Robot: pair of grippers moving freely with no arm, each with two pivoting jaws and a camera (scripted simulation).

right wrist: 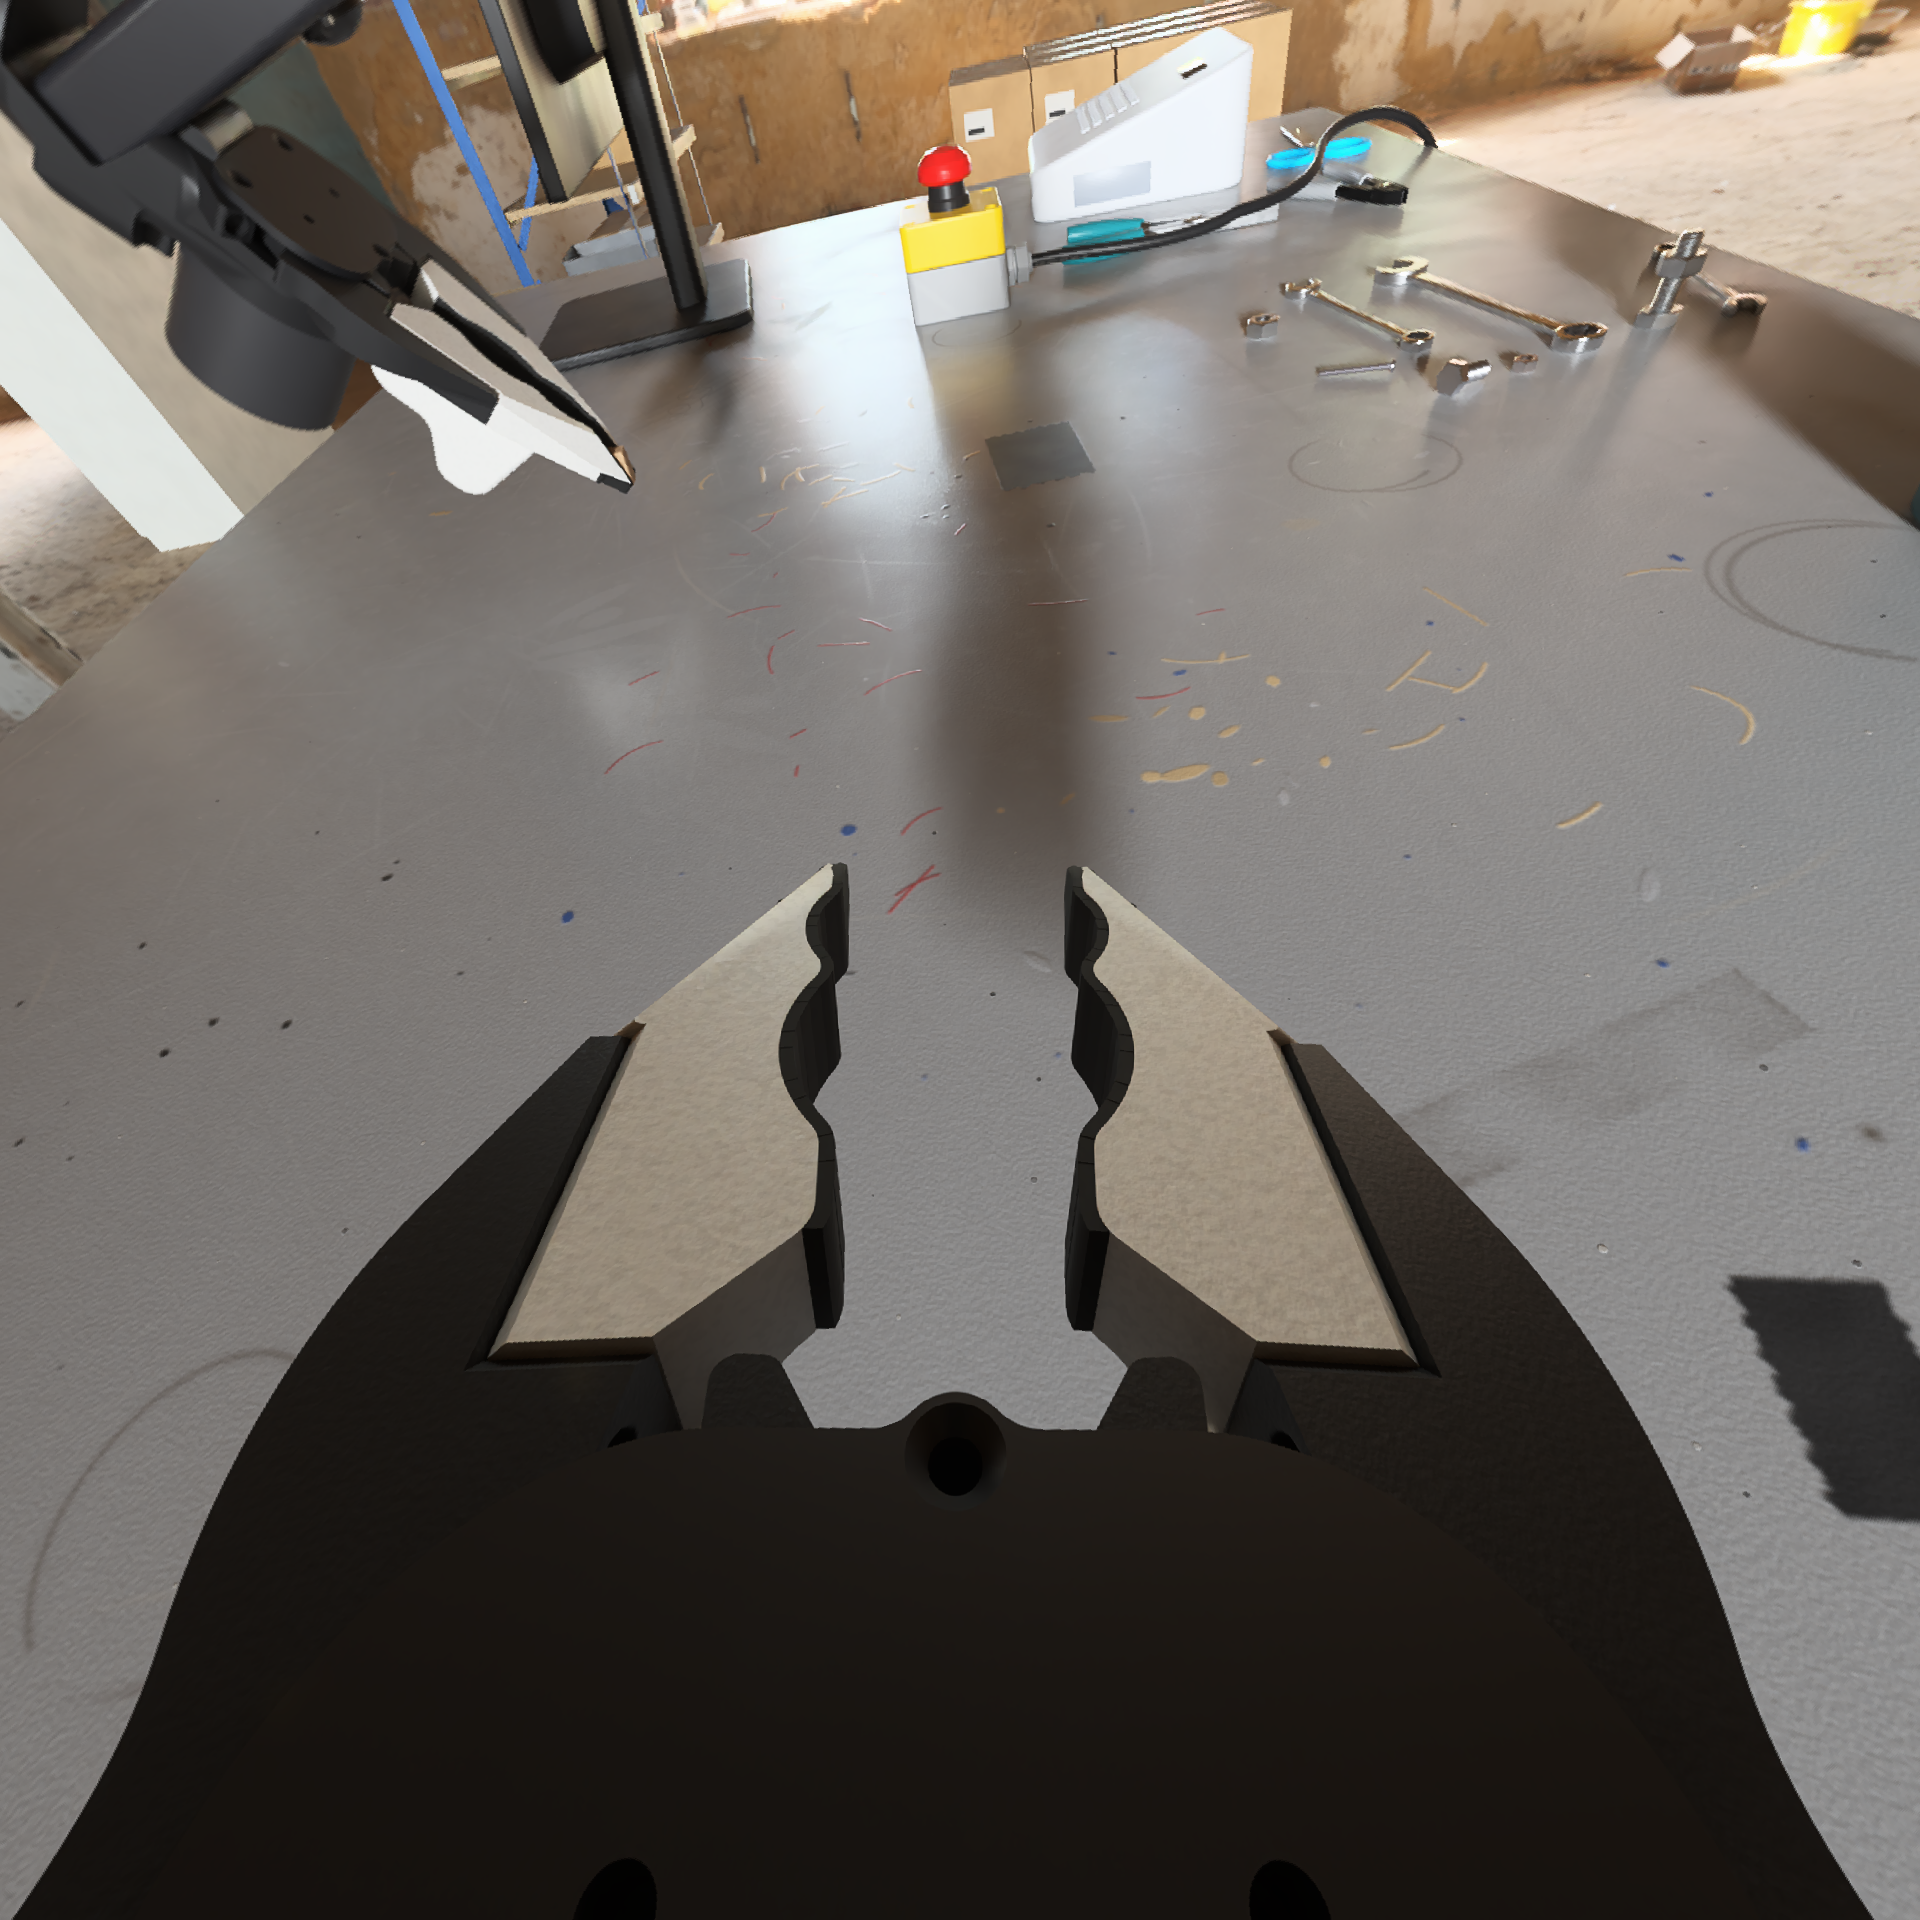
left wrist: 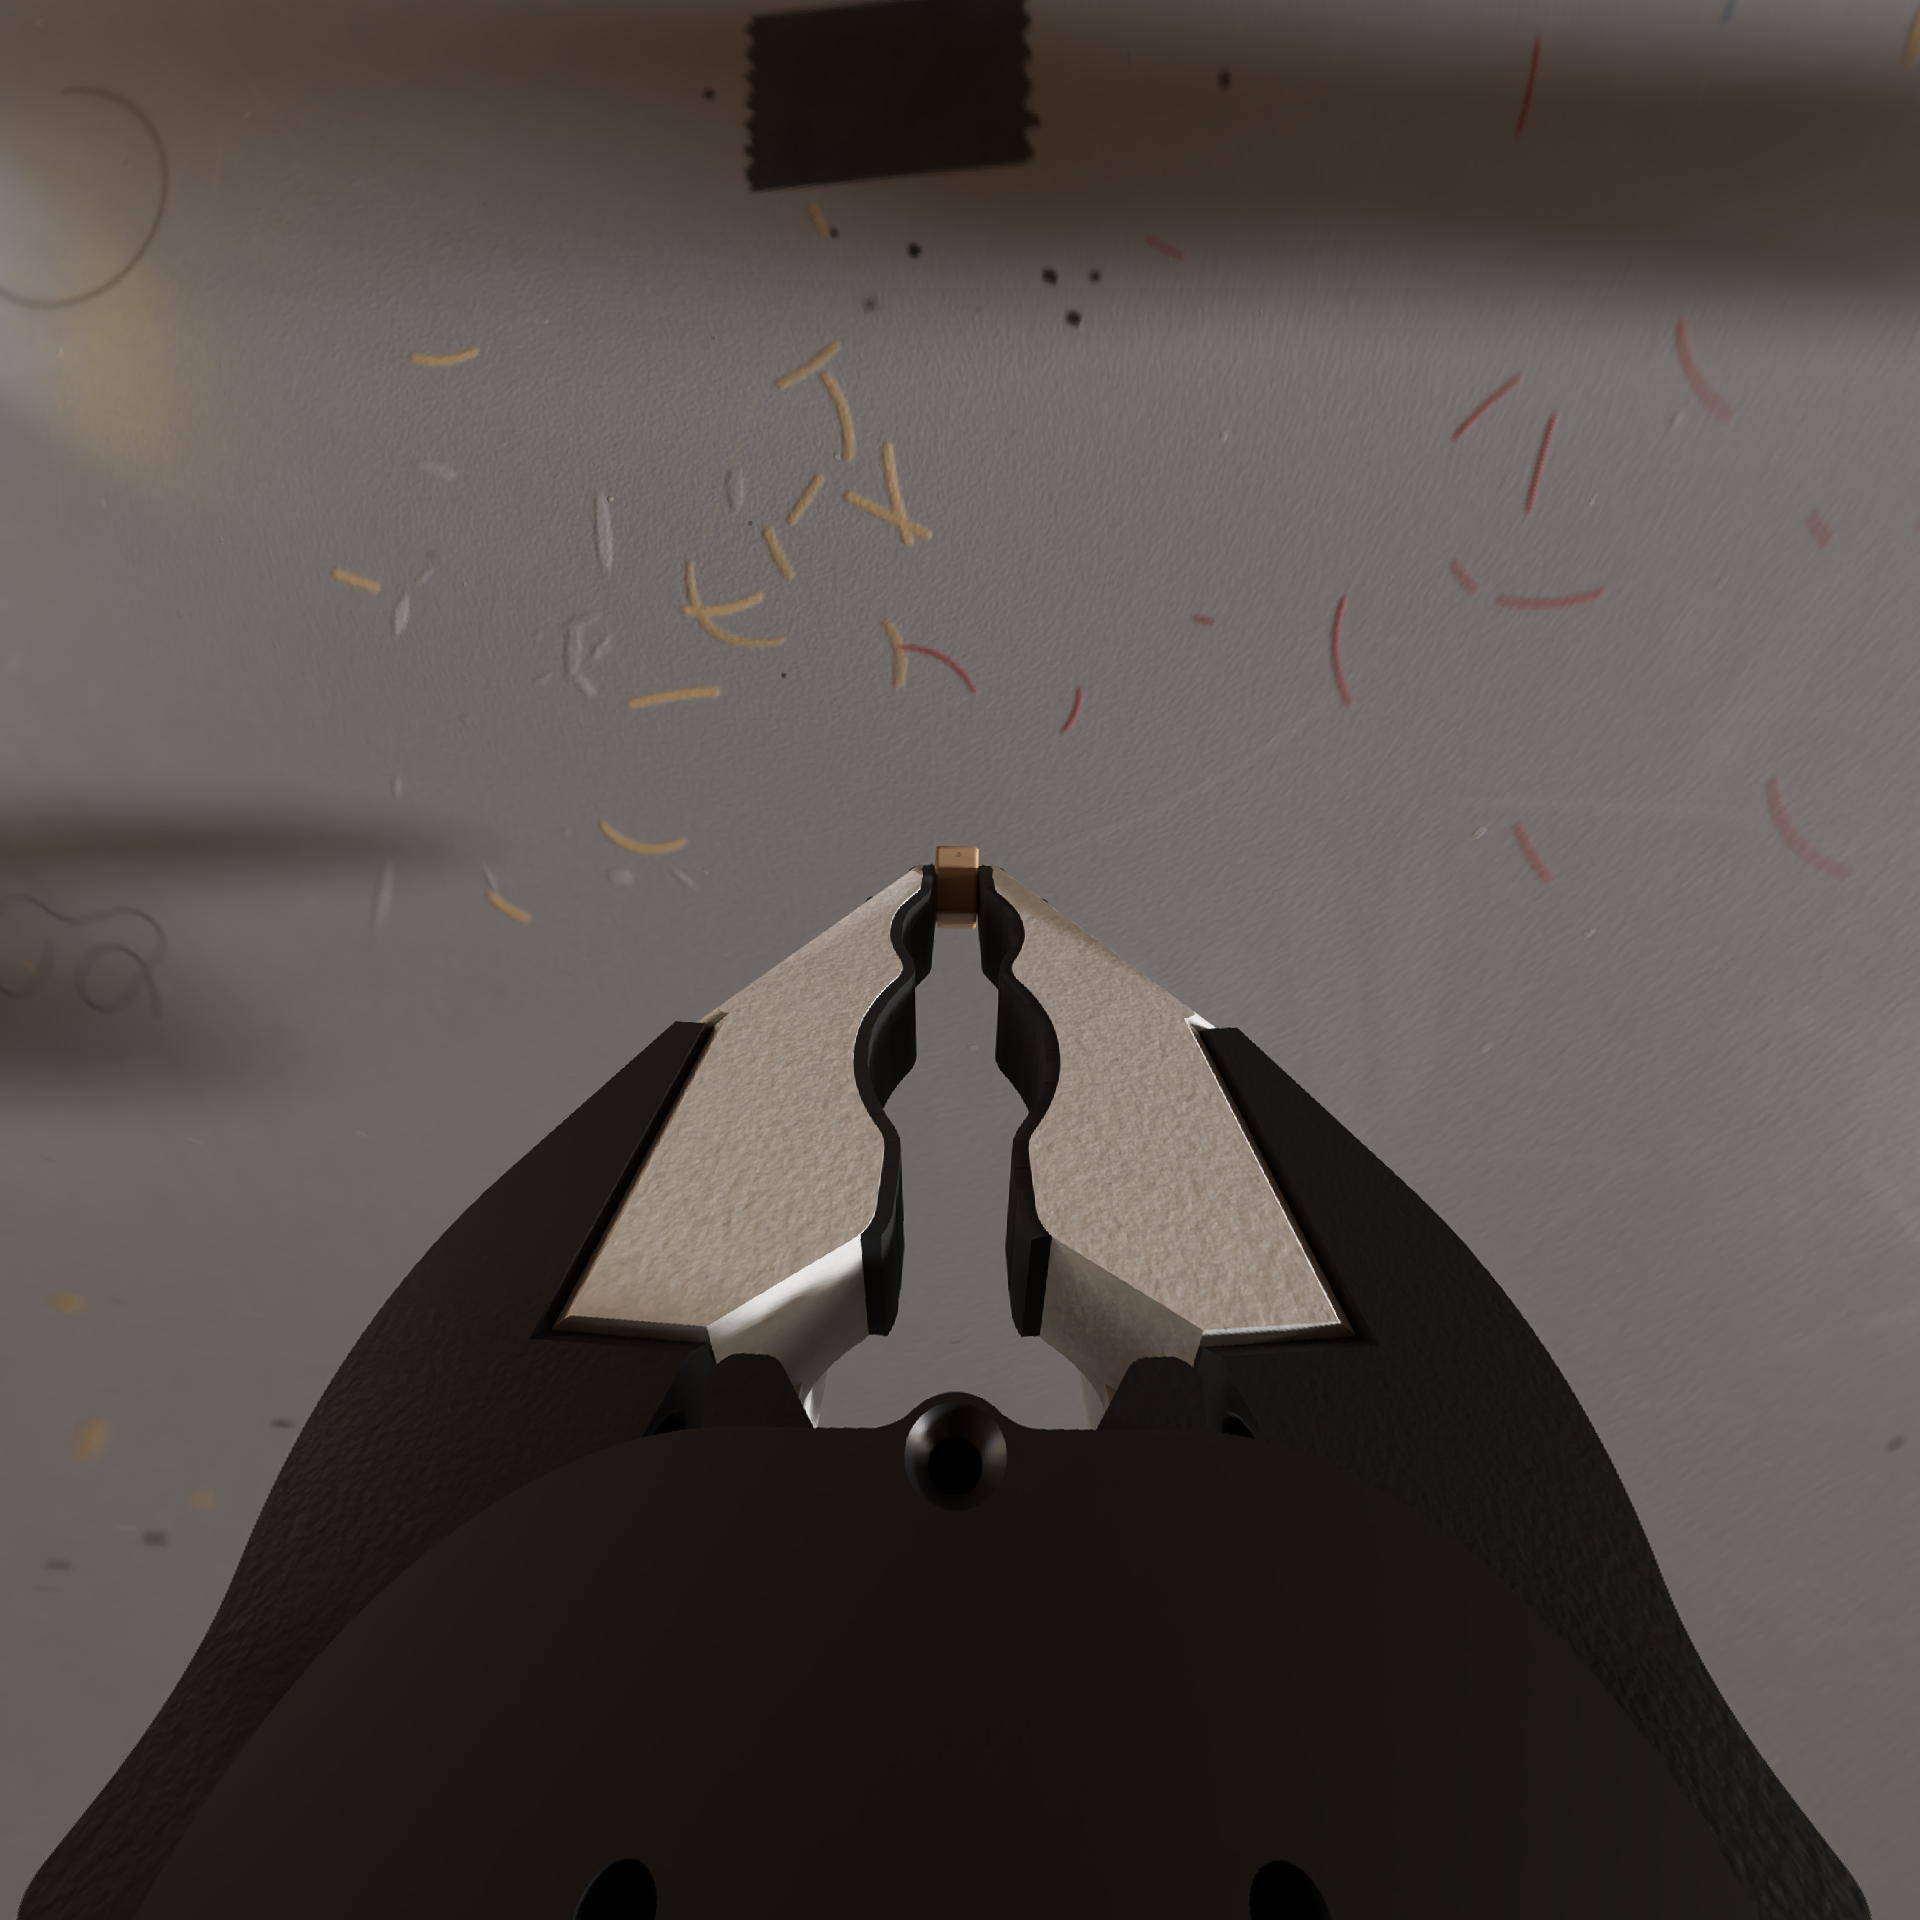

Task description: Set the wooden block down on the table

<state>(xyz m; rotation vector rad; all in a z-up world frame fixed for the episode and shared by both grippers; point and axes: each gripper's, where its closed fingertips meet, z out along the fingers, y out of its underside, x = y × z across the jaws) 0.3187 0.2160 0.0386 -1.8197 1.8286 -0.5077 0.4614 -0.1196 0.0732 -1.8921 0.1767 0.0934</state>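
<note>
wooden block (left wrist: 956, 885) sits pinched at the very tips of the left gripper (left wrist: 957, 896), jaws drawn narrow around it, only a sliver of pad on each side. seen from the right wrist view, the left gripper (right wrist: 619, 465) hangs above the table (right wrist: 416, 831), tilted nose-down, well clear of the surface, so the block is not yet set down. the right gripper (right wrist: 956, 894) is parted with nothing between its fingers, low over the table and well apart from the other.

ahead of the left tips lies grey tabletop (left wrist: 1143, 727) marked with yellow and red paint strokes, and farther ahead a dark square patch (left wrist: 888, 94). nothing stands directly beneath the tips.

risks, as i judge them: the hold is so near the fingertip ends that a jolt on the way down could let the block slip out early and tumble. opening while the tips are above the surface would drop it rather than place it; a small block may bounce or roll away. because the tool is tilted, the block would likely meet the table on an edge and tip over on release. pressing down too far could jam the fingertips against the surface.
</note>
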